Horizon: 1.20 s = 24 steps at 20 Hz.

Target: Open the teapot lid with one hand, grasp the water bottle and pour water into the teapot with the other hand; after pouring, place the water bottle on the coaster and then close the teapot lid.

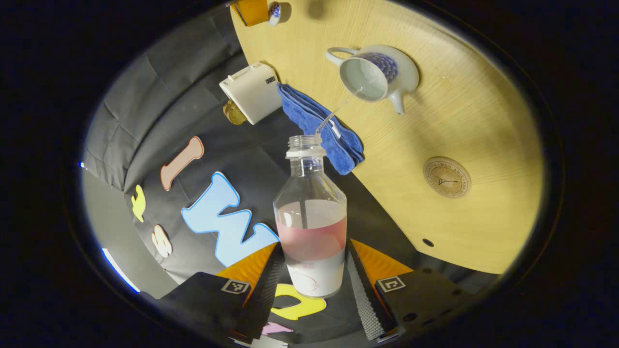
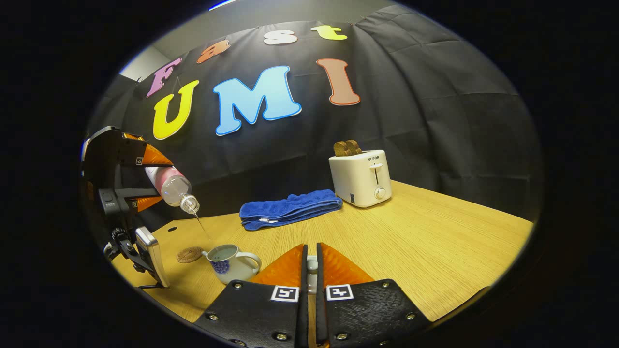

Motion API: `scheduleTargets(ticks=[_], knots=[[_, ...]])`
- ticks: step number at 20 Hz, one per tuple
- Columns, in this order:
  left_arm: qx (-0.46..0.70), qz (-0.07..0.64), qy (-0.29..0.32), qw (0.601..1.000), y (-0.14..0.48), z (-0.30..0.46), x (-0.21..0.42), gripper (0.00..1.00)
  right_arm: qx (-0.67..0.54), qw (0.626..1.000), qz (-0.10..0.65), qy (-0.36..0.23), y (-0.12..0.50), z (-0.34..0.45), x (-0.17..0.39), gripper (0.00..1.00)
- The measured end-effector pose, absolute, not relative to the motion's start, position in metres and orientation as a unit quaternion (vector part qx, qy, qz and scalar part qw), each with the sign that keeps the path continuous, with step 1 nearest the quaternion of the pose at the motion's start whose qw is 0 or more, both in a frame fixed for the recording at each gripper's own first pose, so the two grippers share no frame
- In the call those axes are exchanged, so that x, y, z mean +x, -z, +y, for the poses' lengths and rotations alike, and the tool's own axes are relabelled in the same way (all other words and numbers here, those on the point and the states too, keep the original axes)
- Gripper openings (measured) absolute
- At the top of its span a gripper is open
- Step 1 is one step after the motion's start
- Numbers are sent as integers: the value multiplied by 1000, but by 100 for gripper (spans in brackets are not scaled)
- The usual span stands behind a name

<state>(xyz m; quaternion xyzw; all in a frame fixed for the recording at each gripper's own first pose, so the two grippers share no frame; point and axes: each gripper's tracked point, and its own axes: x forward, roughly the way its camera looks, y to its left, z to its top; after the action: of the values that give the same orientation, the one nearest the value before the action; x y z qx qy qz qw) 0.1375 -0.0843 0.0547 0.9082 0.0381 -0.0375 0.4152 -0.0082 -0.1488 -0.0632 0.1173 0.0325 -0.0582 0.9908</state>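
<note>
Pouring: one water bottle (image 2: 170, 187) tilting in the left gripper (image 1: 314, 285), fingers pressing its sides, a thin stream of water (image 2: 202, 228) falling into the one open teapot (image 2: 231, 262) near the table's left end. Lying just left of the teapot, one round coaster (image 2: 189, 254). Resting farther right, one folded blue towel (image 2: 289, 209), then one white toaster (image 2: 360, 178) holding toast (image 2: 346, 147). Pinching a small white lid (image 2: 312, 268), the right gripper (image 2: 312, 270), fingers nearly together. Spreading beneath everything, a light wooden table (image 2: 435, 241); hanging behind, black cloth (image 2: 435, 121).
</note>
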Motion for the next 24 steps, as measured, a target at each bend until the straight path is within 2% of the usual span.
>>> scheduleTargets(ticks=[11, 19, 24], knots=[[922, 32, 31, 386, -60, -90, 136, 86, 121, 991, 32, 56, 63, -149, -8, 6], [938, 13, 23, 345, -65, -100, 129, 86, 123, 990, 30, 57, 62, -151, -9, 6], [937, 10, 25, 349, -63, -107, 128, 86, 127, 990, 32, 58, 64, -152, -9, 6]])
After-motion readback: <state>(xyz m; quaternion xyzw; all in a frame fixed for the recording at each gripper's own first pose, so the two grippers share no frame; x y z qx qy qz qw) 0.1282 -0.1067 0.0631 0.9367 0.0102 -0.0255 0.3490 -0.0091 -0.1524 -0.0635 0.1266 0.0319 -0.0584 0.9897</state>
